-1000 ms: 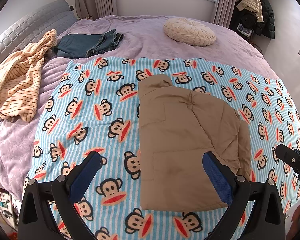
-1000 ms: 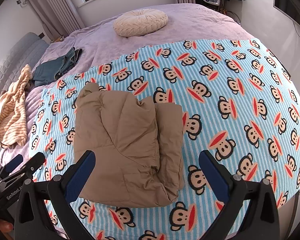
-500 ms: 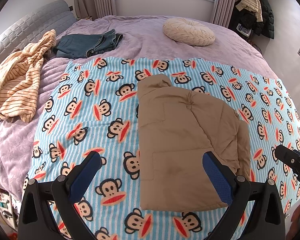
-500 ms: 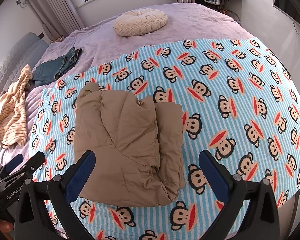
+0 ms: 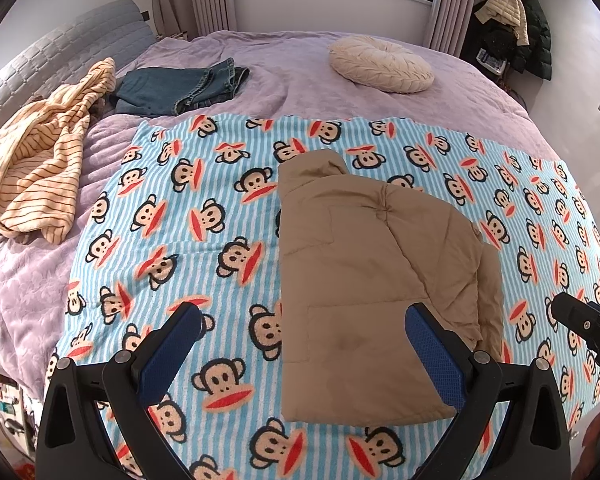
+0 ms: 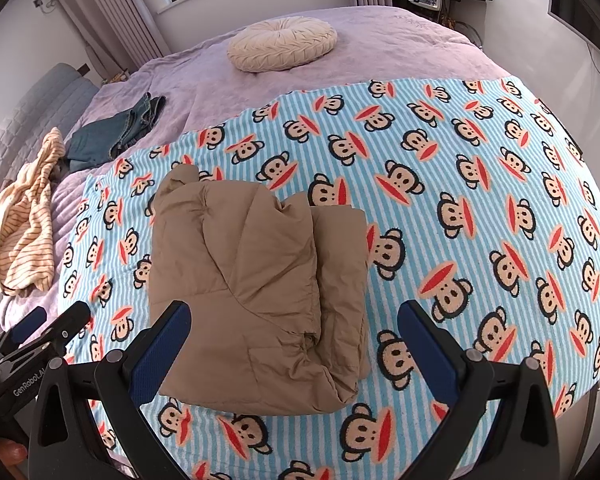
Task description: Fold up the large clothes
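A tan padded jacket (image 5: 364, 272) lies folded into a rough rectangle on the blue striped monkey-print blanket (image 5: 188, 216); the right wrist view shows the same jacket (image 6: 256, 284) with its thick folded edge to the right. My left gripper (image 5: 304, 320) hangs open above the jacket's near left part, holding nothing. My right gripper (image 6: 292, 314) is open too, over the jacket's near edge, with nothing between its blue pads. Each gripper shows at the edge of the other's view.
A striped cream garment (image 5: 40, 160) and folded jeans (image 5: 180, 86) lie at the left on the purple bedspread (image 5: 292, 64). A round cream cushion (image 5: 380, 65) sits at the back. Coats (image 5: 512, 20) hang at the far right. The bed's near edge is just below the grippers.
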`<state>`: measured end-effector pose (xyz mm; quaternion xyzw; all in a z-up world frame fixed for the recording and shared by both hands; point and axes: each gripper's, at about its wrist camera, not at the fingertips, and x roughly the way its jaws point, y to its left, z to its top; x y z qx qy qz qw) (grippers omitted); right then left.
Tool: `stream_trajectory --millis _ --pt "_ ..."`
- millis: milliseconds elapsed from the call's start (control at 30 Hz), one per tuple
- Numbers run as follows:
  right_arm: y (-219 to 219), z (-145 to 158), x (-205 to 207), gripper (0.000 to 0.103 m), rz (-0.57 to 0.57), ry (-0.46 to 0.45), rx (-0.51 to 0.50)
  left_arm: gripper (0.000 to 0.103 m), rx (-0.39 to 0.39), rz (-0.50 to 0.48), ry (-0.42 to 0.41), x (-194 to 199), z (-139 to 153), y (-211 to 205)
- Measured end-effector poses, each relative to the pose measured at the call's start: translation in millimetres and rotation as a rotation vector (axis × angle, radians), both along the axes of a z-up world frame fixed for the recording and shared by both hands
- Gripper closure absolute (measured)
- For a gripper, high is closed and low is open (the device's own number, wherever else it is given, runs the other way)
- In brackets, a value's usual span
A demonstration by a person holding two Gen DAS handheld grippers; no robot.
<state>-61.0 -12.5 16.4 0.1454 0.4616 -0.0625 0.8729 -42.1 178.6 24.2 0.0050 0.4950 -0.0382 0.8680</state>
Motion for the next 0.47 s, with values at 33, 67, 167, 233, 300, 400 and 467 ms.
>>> stream_trajectory --millis 33,67,167,233,300,400,467 --pt "0.0 -0.1 0.2 0.0 0.0 0.0 0.0 0.001 0.0 0.004 0.0 -0.9 -0.4 0.4" --pt "0.1 -0.1 0.2 0.0 0.0 0.0 0.0 0.001 -0.001 0.001 0.002 1.4 -1.2 1.8" --pt "3.6 -0.7 -1.5 0.0 0.003 0.003 0.001 0.001 0.0 -0.001 0.0 4.0 -1.8 3.3" --pt "6.3 -1.3 -1.1 0.0 0.004 0.004 0.002 0.001 0.005 -0.008 -0.01 3.7 -0.2 2.6" --pt "7.4 -1.6 -0.6 0.0 0.004 0.005 0.002 0.001 0.006 -0.018 -0.015 5.2 1.3 1.8" --pt "6.6 -1.6 -0.1 0.0 0.003 0.005 0.002 0.001 0.001 -0.026 -0.012 5.8 1.5 1.4" --pt "7.2 -1.8 -0.4 0.0 0.002 0.005 0.002 0.001 0.0 -0.029 -0.005 7.5 1.1 0.9"
